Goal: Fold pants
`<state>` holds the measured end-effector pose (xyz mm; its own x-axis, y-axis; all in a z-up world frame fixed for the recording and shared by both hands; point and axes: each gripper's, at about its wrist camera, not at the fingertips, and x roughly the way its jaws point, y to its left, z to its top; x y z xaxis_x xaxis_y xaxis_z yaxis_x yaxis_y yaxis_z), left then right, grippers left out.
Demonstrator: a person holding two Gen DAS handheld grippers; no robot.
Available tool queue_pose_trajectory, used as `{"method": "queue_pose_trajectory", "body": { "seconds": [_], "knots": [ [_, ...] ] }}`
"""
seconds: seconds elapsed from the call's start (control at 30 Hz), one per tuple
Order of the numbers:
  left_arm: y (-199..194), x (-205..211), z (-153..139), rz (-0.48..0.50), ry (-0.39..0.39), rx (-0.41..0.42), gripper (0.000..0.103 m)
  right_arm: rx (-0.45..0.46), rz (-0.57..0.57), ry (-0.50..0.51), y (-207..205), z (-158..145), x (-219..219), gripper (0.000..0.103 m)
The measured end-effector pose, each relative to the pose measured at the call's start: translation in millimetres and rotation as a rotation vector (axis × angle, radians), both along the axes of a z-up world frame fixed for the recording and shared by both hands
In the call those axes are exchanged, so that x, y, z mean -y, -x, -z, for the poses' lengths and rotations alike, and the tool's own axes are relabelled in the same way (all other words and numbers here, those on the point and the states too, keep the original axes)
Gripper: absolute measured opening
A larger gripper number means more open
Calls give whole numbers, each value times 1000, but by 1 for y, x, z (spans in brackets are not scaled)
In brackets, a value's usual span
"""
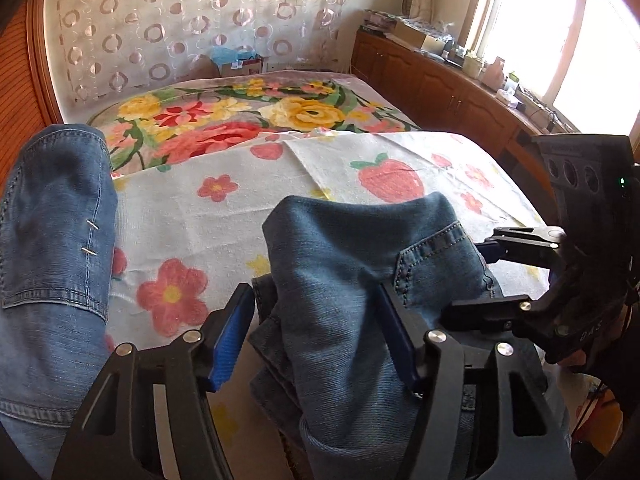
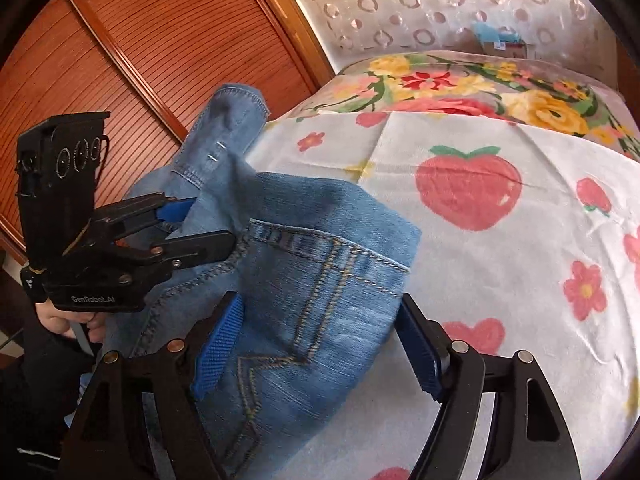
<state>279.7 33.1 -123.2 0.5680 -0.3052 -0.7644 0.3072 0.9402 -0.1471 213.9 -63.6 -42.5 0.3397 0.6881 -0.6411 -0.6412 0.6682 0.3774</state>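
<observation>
The blue denim pants (image 1: 352, 280) lie bunched at the near edge of the bed; one part with a pocket (image 1: 52, 220) hangs at the left. My left gripper (image 1: 316, 332) is open, its blue pads on either side of a fold of denim. In the right wrist view the pants (image 2: 320, 288) show a back pocket with yellow stitching. My right gripper (image 2: 320, 344) is open around that pocket area. The left gripper (image 2: 200, 224) also shows there, open with denim between its fingers. The right gripper (image 1: 488, 276) shows in the left wrist view, open over the denim.
The bed carries a white sheet with strawberries and flowers (image 1: 360, 184) and a floral blanket (image 1: 240, 120) behind. A wooden cabinet (image 1: 440, 80) with clutter runs under the window at right. A wooden slatted door (image 2: 120, 60) stands at left.
</observation>
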Motion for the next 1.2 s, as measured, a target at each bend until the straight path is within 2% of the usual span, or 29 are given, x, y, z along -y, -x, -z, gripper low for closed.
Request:
{"method": "queue_pose_trajectory", "body": {
  "seconds": [0.03,0.07,0.1,0.13,0.2,0.27,0.37,0.53,0.8,1.0,1.2],
  "knots": [
    [0,0,0,9,10,-3,51,-8,-7,-7,-1,0,-2,69],
    [1,1,0,15,19,-4,48,-1,-2,-6,-1,0,-3,58],
    [3,2,-2,23,28,-4,41,13,-4,-3,1,-3,-4,42],
    [5,1,-4,25,33,0,35,28,-13,-2,3,-8,-6,38],
    [11,0,-13,23,44,17,30,49,-27,4,9,-20,-8,30],
    [19,-6,-30,24,83,48,20,100,-43,25,19,-37,-14,27],
    [41,-15,-67,19,95,141,20,179,-88,-8,40,-76,-24,26],
    [73,-45,-126,-31,145,291,20,361,-141,1,82,-144,-53,25],
    [109,-106,-198,-144,140,488,20,537,-225,-4,114,-224,-106,25],
    [117,-155,-224,-245,88,556,20,542,-316,-92,111,-254,-149,25],
    [116,-207,-233,-358,18,575,20,436,-427,-246,76,-256,-199,25]
  ]
}}
